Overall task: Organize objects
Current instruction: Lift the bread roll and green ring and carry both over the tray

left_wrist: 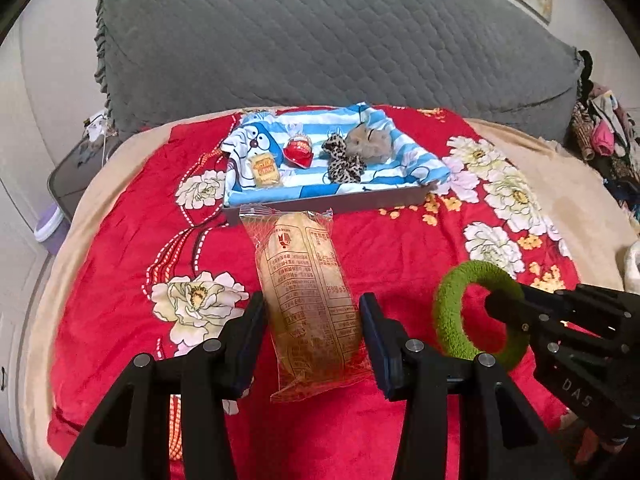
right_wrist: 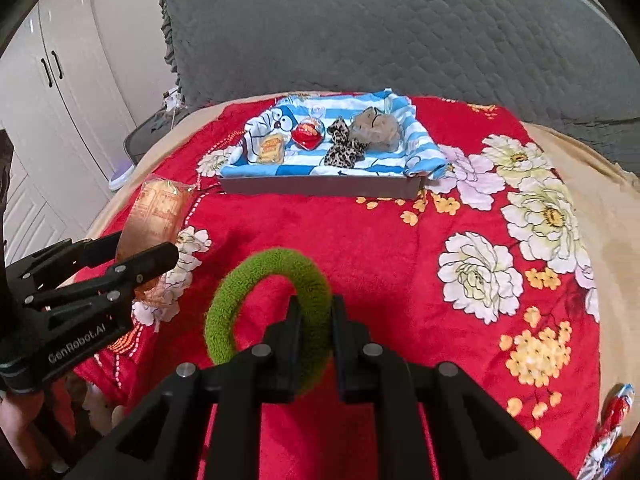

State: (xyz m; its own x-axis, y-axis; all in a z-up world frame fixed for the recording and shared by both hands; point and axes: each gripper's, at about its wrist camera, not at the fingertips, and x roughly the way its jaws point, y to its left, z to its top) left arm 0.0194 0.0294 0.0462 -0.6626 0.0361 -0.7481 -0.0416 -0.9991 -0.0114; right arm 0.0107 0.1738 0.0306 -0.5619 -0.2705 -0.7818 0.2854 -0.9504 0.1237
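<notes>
My left gripper [left_wrist: 311,308] is shut on a wrapped bread bun [left_wrist: 300,256] in a clear orange packet, held above the red blanket. Seen from the right wrist, the same bun [right_wrist: 160,208] juts out of the left gripper [right_wrist: 144,246]. My right gripper [right_wrist: 316,306] is shut on a fuzzy green ring [right_wrist: 240,288], which hangs upright from its fingers. The ring [left_wrist: 448,312] and right gripper [left_wrist: 496,304] sit just right of the bun. Ahead lies a flat tray [left_wrist: 328,202] lined with blue striped cloth, holding a yellow packet [left_wrist: 266,170], a red packet [left_wrist: 298,152], a leopard scrunchie [left_wrist: 342,162] and a grey fluffy scrunchie [left_wrist: 368,144].
A red floral blanket [right_wrist: 400,240] covers the bed. A grey quilted headboard [left_wrist: 320,40] rises behind the tray. A white wardrobe [right_wrist: 48,80] and a nightstand [left_wrist: 76,168] stand at the left. Clothes [left_wrist: 600,128] pile at the right. Snack packets [right_wrist: 612,420] lie at the blanket's near right edge.
</notes>
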